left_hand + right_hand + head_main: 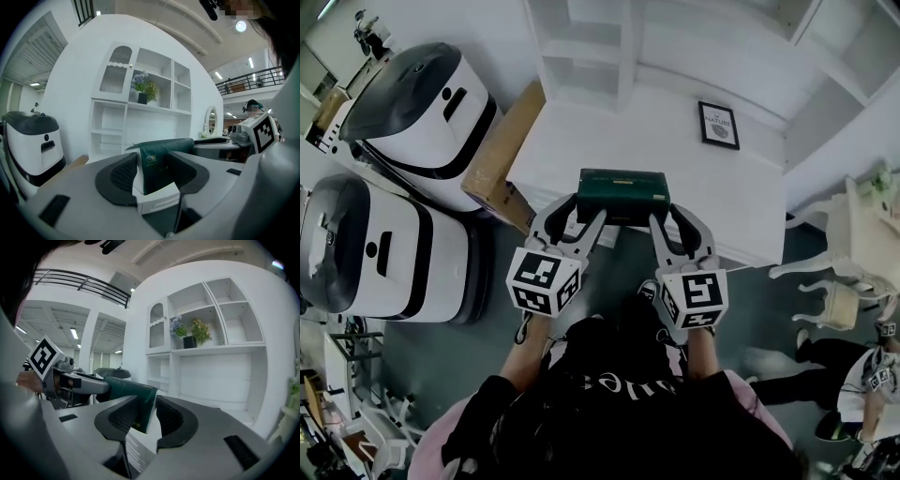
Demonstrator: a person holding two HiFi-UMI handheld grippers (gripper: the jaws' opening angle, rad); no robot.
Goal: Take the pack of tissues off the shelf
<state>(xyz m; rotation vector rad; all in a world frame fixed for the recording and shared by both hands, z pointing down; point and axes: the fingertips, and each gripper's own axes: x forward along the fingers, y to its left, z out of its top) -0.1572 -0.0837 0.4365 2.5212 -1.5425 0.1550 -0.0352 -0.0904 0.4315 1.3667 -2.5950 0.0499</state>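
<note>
Bare white tabletop [609, 141] lies open beyond the pack of tissues [623, 195], which fills the gap between the left gripper [586, 211] and the right gripper [667, 216]. A cardboard box [502, 155] and two white machines [422, 108] crowd the left. A framed picture [718, 125] and, seemingly, a chair [830, 291] flank the right.

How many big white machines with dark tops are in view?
2 machines: one upper left beside the cardboard box, one below it at left edge; others may be hidden.
</note>
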